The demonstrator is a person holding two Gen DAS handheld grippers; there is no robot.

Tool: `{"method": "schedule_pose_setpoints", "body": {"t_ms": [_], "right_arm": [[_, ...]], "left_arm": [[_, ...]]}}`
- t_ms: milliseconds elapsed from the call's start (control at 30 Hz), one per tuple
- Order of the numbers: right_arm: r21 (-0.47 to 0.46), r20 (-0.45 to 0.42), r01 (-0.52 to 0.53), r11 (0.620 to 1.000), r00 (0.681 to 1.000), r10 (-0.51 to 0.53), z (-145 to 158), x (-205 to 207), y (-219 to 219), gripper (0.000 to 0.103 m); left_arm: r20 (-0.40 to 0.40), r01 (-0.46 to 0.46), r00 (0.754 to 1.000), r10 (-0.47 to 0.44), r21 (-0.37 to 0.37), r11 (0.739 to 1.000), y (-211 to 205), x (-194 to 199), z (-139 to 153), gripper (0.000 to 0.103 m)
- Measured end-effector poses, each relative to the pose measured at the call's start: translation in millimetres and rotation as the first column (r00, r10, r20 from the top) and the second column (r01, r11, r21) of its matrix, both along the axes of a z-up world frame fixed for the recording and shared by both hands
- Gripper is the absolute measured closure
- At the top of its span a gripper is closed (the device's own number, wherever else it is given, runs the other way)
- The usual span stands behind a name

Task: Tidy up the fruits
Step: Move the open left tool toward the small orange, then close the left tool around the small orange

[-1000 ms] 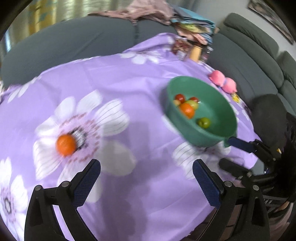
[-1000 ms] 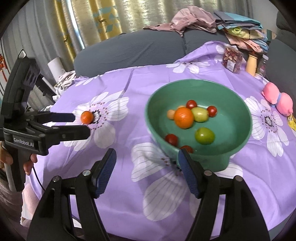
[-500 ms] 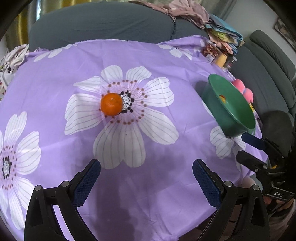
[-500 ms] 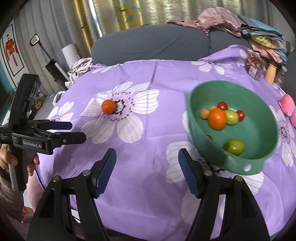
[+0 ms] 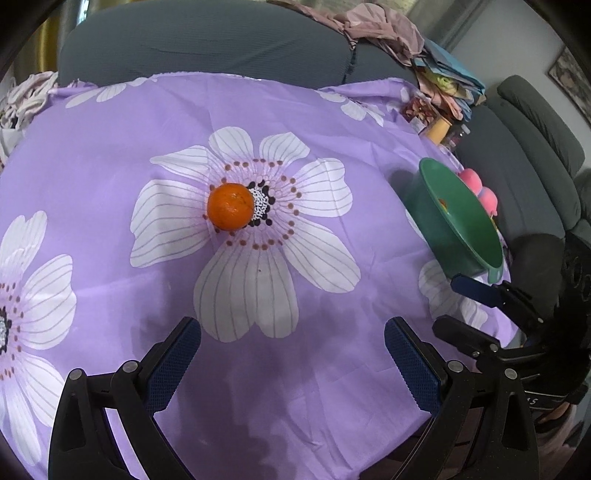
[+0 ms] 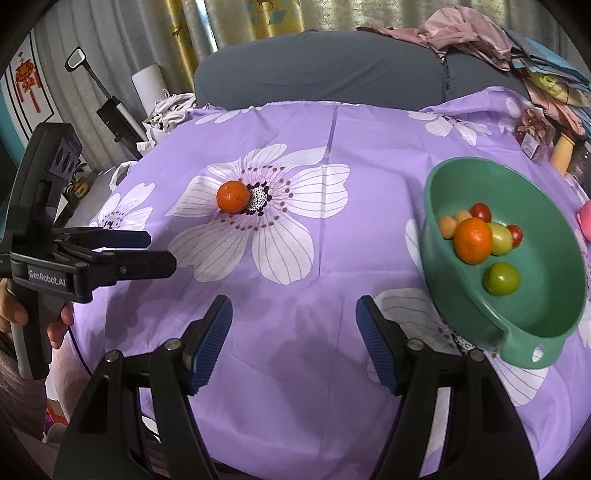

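Note:
An orange (image 5: 230, 206) lies on the white flower of the purple tablecloth (image 5: 258, 110); it also shows in the right wrist view (image 6: 232, 196). A green bowl (image 6: 546, 321) at the right holds another orange (image 6: 472, 240), green fruits (image 6: 501, 278) and small red tomatoes (image 6: 480, 212). The bowl shows edge-on in the left wrist view (image 5: 461, 221). My left gripper (image 5: 291, 363) is open and empty, well short of the loose orange. My right gripper (image 6: 293, 338) is open and empty, above the cloth left of the bowl.
A grey sofa (image 6: 317, 70) runs behind the table, with clothes piled on it (image 6: 465, 33). A pink toy (image 5: 480, 188) lies beyond the bowl. Snack packets and bottles (image 6: 535, 133) stand at the far right table edge.
My left gripper has swung left from the bowl, so the loose orange sits near the centre of its view. My right gripper has pulled back and left from the bowl.

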State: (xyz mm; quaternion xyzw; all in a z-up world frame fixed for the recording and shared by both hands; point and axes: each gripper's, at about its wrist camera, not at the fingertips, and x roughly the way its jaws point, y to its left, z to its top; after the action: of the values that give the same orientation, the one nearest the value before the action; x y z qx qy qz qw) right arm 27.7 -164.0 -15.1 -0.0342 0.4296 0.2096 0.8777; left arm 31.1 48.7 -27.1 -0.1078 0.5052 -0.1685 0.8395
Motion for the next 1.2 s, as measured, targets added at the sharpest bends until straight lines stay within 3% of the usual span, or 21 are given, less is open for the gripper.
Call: {"method": "schedule_pose_setpoints", "body": {"t_ms": [733, 1133, 1200], "right_arm": [[0.053, -0.071, -0.094, 0.994, 0.993, 0.097, -20, 58, 54, 0.033], [0.230, -0.158, -0.115, 0.966, 0.975, 0.154, -41, 105, 76, 0.033], [0.253, -0.171, -0.118, 0.960, 0.971, 0.165, -45, 112, 83, 0.033]], "left_arm": [[0.034, -0.021, 0.999, 0.023, -0.059, 0.998, 24, 53, 1, 0.004], [0.036, 0.028, 0.999, -0.028, -0.016, 0.999, 18, 89, -10, 0.004], [0.027, 0.034, 0.999, -0.034, -0.018, 0.999, 17, 94, -13, 0.008]]}}
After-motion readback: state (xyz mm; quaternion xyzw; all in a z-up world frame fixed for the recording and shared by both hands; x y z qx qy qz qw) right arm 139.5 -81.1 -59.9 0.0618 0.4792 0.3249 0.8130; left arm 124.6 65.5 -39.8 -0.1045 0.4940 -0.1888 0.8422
